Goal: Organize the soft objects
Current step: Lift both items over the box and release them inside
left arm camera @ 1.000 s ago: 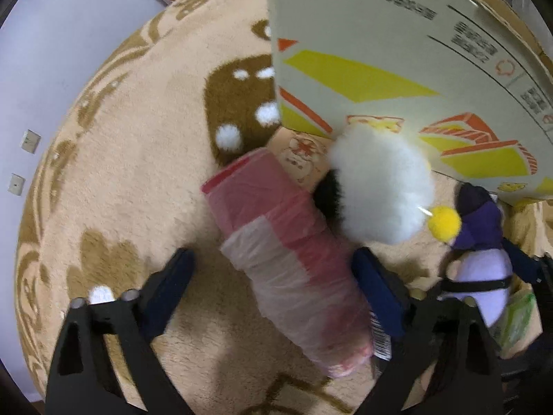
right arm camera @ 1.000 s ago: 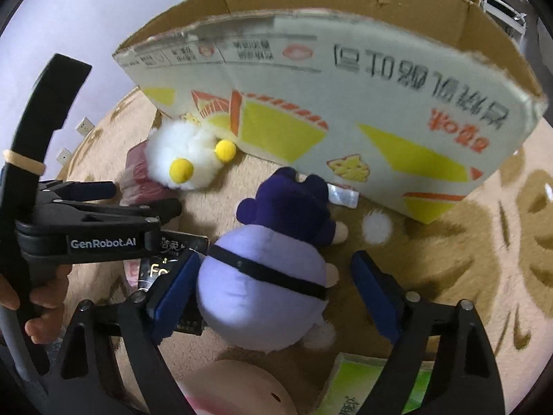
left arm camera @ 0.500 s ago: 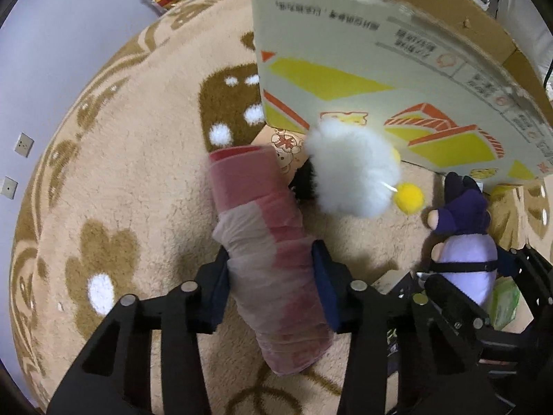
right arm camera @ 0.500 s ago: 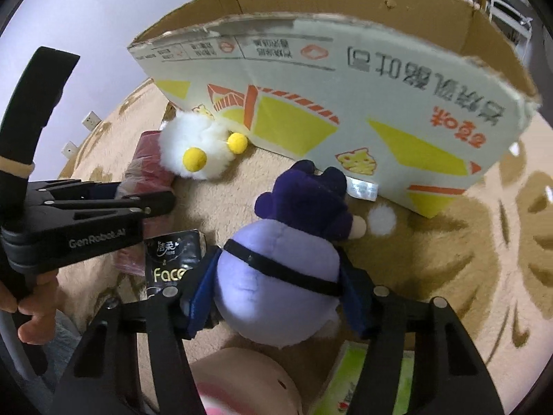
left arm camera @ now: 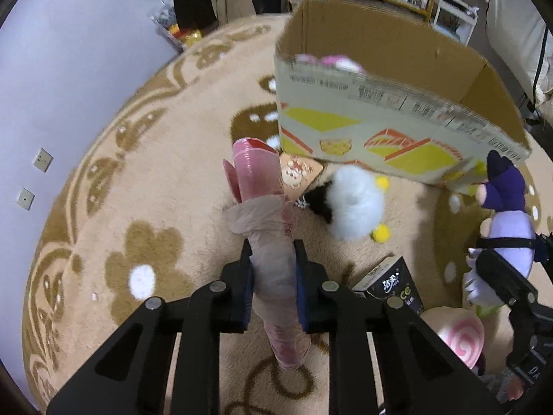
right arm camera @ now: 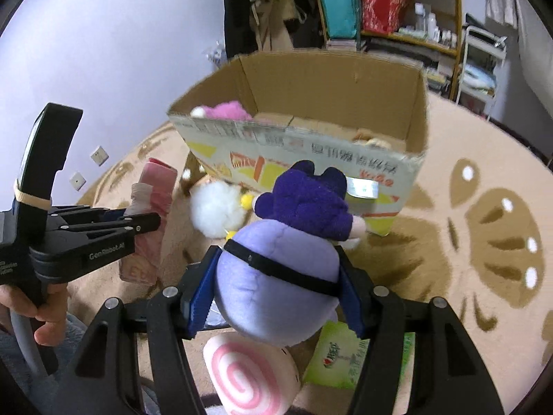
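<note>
My left gripper is shut on a pink plastic-wrapped roll and holds it lifted above the rug. My right gripper is shut on a purple plush penguin, raised in front of the open cardboard box. The box holds a pink plush. A white fluffy plush with yellow feet lies on the rug by the box; it also shows in the right wrist view. The left gripper with the roll shows at the left there.
A black tissue pack, a pink-swirl plush and a green tissue pack lie on the beige patterned rug. Shelves and a purple wall stand behind the box.
Both grippers closed on their objects and lifted them: the left raised the pink roll, the right raised the purple plush. The box interior has come into view.
</note>
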`<state>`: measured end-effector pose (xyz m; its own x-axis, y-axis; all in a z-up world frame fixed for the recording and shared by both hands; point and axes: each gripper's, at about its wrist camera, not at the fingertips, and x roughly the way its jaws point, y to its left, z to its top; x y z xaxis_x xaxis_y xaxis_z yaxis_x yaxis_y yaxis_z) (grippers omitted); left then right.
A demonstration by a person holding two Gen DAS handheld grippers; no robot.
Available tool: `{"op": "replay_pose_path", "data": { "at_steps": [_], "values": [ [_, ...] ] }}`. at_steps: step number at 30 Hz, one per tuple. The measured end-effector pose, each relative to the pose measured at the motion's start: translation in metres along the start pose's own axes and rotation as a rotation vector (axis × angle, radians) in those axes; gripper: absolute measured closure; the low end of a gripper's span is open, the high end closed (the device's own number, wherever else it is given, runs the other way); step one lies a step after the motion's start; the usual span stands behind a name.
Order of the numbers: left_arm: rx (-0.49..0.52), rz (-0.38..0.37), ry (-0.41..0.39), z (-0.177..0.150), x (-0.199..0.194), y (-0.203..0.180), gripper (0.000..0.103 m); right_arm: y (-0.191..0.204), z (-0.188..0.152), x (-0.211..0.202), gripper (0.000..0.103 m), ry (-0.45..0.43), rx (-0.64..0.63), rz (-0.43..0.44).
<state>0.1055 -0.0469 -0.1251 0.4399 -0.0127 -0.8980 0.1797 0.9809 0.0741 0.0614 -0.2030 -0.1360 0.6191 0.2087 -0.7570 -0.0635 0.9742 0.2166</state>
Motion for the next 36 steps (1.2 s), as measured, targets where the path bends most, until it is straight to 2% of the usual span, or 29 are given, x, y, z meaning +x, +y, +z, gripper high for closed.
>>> {"op": "replay_pose_path", "data": {
  "at_steps": [10,23,27,32,36],
  "values": [
    [-0.007,-0.017,-0.238,-0.001,-0.070,0.004,0.084,0.009,0.003,-0.064,0.037,-0.238,-0.034,-0.038],
    [0.044,0.042,-0.535,0.018,-0.132,-0.008,0.084,0.006,0.023,-0.095,0.037,-0.374,-0.025,-0.099],
    [0.059,0.029,-0.590,0.027,-0.140,-0.014,0.084,-0.001,0.032,-0.094,0.037,-0.395,-0.017,-0.103],
    [0.078,0.021,-0.620,0.042,-0.135,-0.023,0.084,-0.011,0.041,-0.085,0.037,-0.403,-0.023,-0.121],
    [0.131,0.065,-0.629,0.051,-0.126,-0.031,0.084,-0.011,0.044,-0.081,0.037,-0.404,-0.034,-0.132]
  ]
}}
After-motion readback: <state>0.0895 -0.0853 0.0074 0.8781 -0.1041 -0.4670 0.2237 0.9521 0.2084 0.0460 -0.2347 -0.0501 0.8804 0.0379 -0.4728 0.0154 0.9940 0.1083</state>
